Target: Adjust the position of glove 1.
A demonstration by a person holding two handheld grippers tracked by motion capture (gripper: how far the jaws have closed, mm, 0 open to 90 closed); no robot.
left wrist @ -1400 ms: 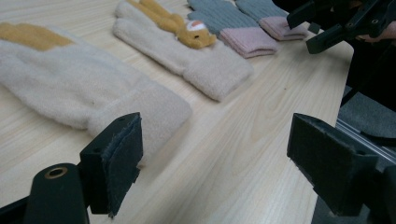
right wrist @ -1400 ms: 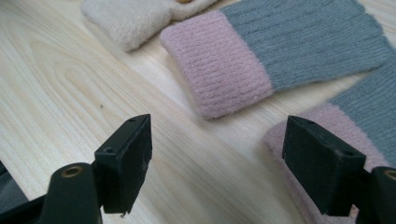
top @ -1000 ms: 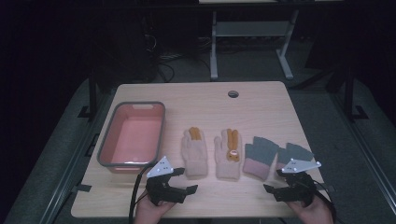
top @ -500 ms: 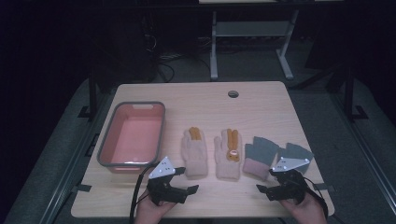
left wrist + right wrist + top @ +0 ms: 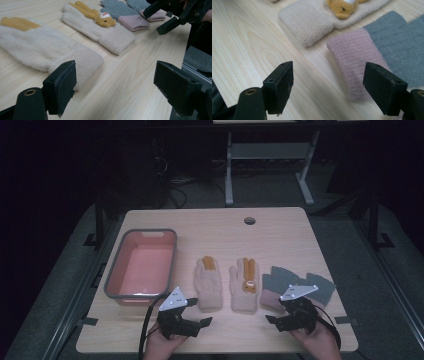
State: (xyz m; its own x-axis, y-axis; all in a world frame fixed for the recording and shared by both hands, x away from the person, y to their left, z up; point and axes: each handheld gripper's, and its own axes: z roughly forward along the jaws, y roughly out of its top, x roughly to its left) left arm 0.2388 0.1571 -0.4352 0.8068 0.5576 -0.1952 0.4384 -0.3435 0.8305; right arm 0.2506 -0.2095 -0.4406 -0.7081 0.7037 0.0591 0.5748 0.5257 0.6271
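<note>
Facing the pink cuff of the grey glove (image 5: 359,57), the right tool (image 5: 278,318) hovers with its jaws spread wide and nothing between them. The cuff lies just ahead of it and slightly toward its right jaw, and the glove's long axis runs away from the tool toward the far side of the table (image 5: 280,227). A second grey glove (image 5: 314,286) lies beside the first, farther out. The left tool (image 5: 200,321) is likewise open and empty, with the cuff of the nearer cream glove (image 5: 42,51) right before its left jaw. The other cream glove (image 5: 100,27), bearing a small bear figure, lies between the two tools. Each tool is nearer its own pair, so the right one looks best placed for the grey cuff. Beyond the left tool and off to its left, the pink bin (image 5: 141,265) holds nothing.
</note>
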